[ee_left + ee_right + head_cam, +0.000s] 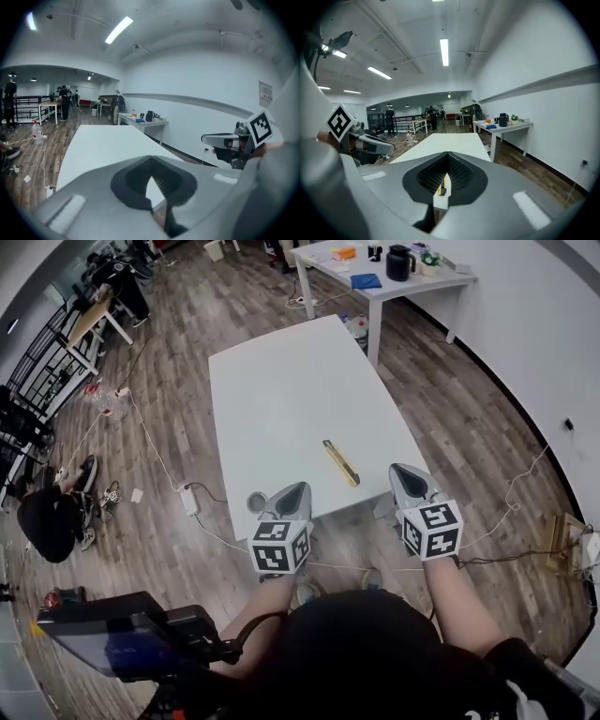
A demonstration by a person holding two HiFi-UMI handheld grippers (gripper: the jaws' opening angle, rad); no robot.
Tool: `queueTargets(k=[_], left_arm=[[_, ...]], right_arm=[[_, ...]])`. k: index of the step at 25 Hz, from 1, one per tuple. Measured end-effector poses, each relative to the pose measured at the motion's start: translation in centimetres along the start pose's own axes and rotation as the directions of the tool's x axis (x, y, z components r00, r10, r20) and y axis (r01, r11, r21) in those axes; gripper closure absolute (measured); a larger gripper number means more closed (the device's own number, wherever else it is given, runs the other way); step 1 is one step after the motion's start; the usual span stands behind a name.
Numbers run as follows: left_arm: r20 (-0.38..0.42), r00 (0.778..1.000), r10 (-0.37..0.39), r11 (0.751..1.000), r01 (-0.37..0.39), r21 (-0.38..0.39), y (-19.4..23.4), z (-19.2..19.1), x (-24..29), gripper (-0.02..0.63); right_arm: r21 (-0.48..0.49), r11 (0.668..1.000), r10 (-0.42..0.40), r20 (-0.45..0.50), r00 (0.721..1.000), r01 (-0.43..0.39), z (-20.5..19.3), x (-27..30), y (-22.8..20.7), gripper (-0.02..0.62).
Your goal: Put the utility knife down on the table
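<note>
Surface: long white table [300, 399] over wood-plank floor [187, 343].
Knife: yellow-and-black utility knife [341, 463] lies flat by the near edge, touching neither gripper.
Left gripper [298, 487]: jaws closed together, empty, near-left of knife.
Right gripper [399, 469]: jaws closed together, empty, near-right.
Unclear: blade extended or retracted.

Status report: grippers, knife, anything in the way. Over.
Left gripper and right gripper shut, empty, just short of the white table. Utility knife flat on it near the front edge, between them. Nothing around it.
</note>
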State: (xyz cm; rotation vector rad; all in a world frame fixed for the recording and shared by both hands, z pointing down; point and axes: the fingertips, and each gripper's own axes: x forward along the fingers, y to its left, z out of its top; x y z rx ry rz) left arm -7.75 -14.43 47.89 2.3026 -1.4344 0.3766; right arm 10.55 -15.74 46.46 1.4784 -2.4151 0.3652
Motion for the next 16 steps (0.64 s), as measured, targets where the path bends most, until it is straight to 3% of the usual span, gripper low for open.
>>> queueTargets(k=[16], left_arm=[[0.014, 0.999, 0.041, 0.999, -0.041, -0.019, -1.8, -0.6, -0.4, 0.606]], right_arm=[[0.005, 1.000, 0.018, 0.010, 1.000, -0.018, -0.2, -0.8, -0.9, 0.574]])
